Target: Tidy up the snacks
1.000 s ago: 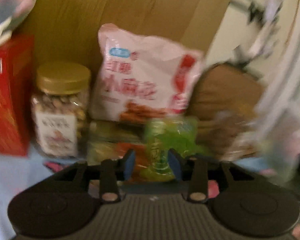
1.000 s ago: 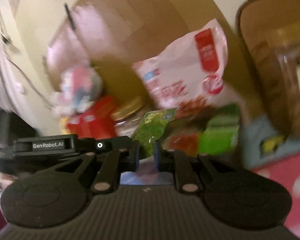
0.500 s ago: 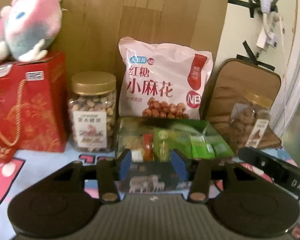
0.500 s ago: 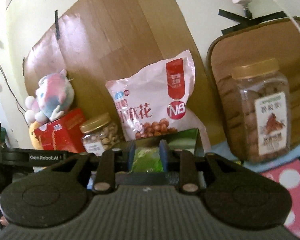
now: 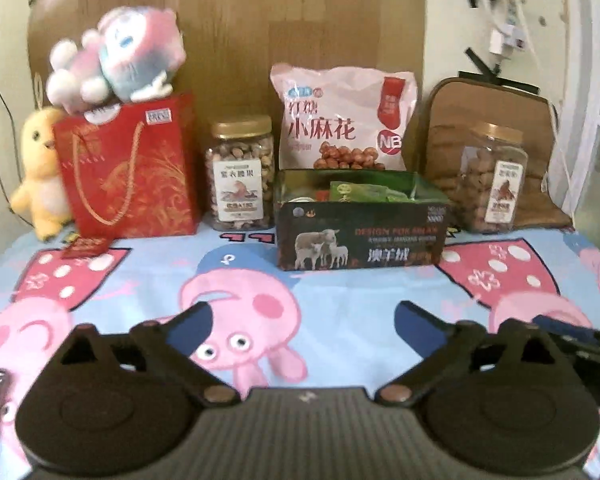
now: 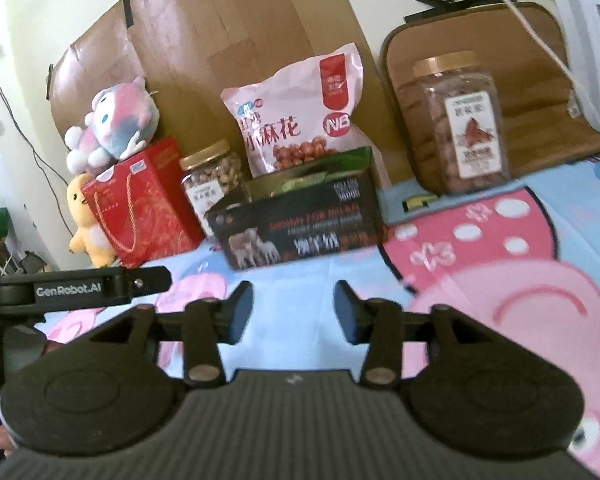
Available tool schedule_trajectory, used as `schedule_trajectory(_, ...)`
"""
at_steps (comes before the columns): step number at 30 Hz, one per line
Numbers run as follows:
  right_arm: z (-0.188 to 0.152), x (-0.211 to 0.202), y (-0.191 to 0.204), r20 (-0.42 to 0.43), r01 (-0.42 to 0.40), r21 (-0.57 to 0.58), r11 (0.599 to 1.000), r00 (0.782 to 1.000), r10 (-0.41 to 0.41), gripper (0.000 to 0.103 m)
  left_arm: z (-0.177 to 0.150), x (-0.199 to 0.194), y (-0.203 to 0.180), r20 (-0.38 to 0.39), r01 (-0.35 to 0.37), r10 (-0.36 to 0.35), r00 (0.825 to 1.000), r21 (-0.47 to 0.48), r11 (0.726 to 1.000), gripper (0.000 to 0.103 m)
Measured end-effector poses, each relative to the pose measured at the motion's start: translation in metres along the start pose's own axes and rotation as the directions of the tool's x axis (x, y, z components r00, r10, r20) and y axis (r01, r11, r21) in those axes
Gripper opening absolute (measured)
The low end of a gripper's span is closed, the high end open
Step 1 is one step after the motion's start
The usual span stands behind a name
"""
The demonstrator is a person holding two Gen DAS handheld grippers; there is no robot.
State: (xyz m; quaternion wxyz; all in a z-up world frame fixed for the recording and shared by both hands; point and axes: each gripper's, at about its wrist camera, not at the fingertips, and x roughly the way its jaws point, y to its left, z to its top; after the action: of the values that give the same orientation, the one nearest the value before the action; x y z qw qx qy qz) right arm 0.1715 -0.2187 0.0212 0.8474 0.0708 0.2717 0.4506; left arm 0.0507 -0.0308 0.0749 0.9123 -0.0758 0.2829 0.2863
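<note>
Along the back edge of the cartoon-print bedsheet (image 5: 340,308) sits my dark printed cardboard box (image 5: 362,236), green foil snack packets (image 5: 364,192) lying loose inside it. My left gripper (image 5: 300,320) has just swung its jaws wide, nothing between them; my right gripper (image 6: 294,310) has just been opening too, also empty, both well short of the box. I'd say the drop is done, so I'd pull back level and avoid nudging the light box. Flanking it: two clear plastic nut jars, left (image 5: 242,172) and right (image 5: 496,178), rigid and gold-lidded. Behind leans a crinkly pink snack bag (image 5: 340,120), soft and easily toppled.
</note>
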Motion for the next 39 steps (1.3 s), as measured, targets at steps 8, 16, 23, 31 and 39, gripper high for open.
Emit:
schedule_trajectory(8, -0.025, -0.056, 0.01, -0.008, 0.019, 0.075, 0.997, 1.0, -0.019, 0.063, -0.038, -0.055, -0.009, 0.008, -0.021, 0.021, 1.0, 0.007, 1.0, 0.103)
schedule_trajectory(16, -0.045, -0.09, 0.019, -0.011, 0.044, 0.099, 0.994, 0.999, -0.043, 0.083, -0.062, -0.088, -0.013, -0.029, -0.033, 0.032, 0.999, -0.033, 0.999, 0.103)
schedule_trajectory(23, -0.054, -0.109, 0.022, 0.019, 0.012, 0.117, 0.993, 1.0, -0.015, 0.087, -0.074, -0.116, -0.019, -0.012, -0.104, 0.103, 0.995, -0.05, 0.993, 0.103)
schedule_trajectory(31, -0.064, -0.111, 0.025, 0.029, 0.04, 0.094, 0.995, 0.999, -0.043, 0.087, -0.078, -0.119, -0.033, 0.028, -0.095, 0.095, 0.995, -0.004, 0.995, 0.103)
schedule_trajectory(39, -0.065, -0.117, 0.03, 0.057, 0.053, 0.071, 0.996, 0.997, -0.057, 0.087, -0.082, -0.129, -0.032, 0.087, -0.113, 0.112, 0.99, 0.011, 0.994, 0.103)
